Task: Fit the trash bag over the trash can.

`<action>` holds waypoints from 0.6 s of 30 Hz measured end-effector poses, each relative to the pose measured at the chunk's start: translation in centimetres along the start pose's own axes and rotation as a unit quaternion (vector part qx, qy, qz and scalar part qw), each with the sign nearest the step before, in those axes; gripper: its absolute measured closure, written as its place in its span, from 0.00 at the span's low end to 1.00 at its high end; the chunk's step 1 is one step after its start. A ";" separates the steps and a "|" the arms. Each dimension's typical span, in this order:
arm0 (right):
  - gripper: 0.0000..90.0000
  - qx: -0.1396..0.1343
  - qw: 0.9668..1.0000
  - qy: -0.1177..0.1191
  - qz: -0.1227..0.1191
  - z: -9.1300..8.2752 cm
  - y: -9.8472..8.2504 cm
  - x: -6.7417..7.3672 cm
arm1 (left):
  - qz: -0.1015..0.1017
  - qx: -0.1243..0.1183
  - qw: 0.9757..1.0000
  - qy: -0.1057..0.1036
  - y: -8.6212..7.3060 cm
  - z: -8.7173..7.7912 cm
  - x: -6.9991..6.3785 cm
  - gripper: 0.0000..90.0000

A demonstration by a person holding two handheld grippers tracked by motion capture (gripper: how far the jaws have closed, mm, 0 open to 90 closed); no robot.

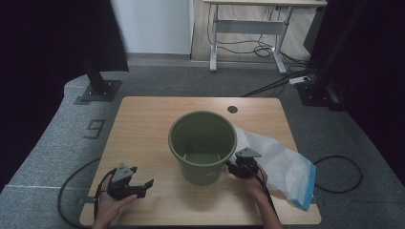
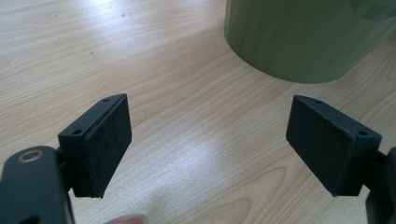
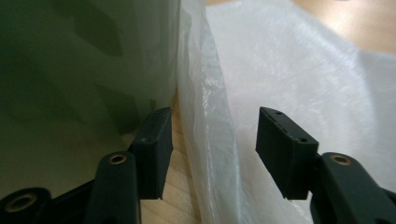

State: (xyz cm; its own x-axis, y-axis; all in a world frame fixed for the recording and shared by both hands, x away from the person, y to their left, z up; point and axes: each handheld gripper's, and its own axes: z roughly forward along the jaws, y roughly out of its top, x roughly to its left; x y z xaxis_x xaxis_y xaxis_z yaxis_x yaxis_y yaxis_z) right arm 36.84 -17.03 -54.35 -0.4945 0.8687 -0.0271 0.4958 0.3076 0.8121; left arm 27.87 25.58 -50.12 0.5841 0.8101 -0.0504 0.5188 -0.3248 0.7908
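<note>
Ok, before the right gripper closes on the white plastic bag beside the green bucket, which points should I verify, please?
1. Right gripper jaws open: ok.
2. Edge of the white translucent plastic bag lies between its jaws: ok, and the pads do not press it.
3. One right pad sits very close to the round green plastic bucket; touching or not: cannot tell.
4. Bucket stands upright on the light wooden table: ok.
5. Left gripper open with nothing between its jaws, apart from the bucket: ok.
6. Bag free of the bucket's base: cannot tell.
</note>
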 end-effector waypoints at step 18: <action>0.99 -0.067 0.993 0.006 0.101 -1.7 1.0 -1.8 | -0.017 -0.008 1.000 -0.011 -0.6 -0.4 0.9 0.16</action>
State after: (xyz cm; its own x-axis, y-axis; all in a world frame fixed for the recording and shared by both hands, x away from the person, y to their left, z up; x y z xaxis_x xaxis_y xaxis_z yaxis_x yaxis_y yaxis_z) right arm 37.04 -18.96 -52.48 -0.4028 0.9029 0.1502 0.4870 0.0725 0.8704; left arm 27.85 26.64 -50.41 0.5802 0.8093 -0.0915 0.5289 -0.2889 0.7980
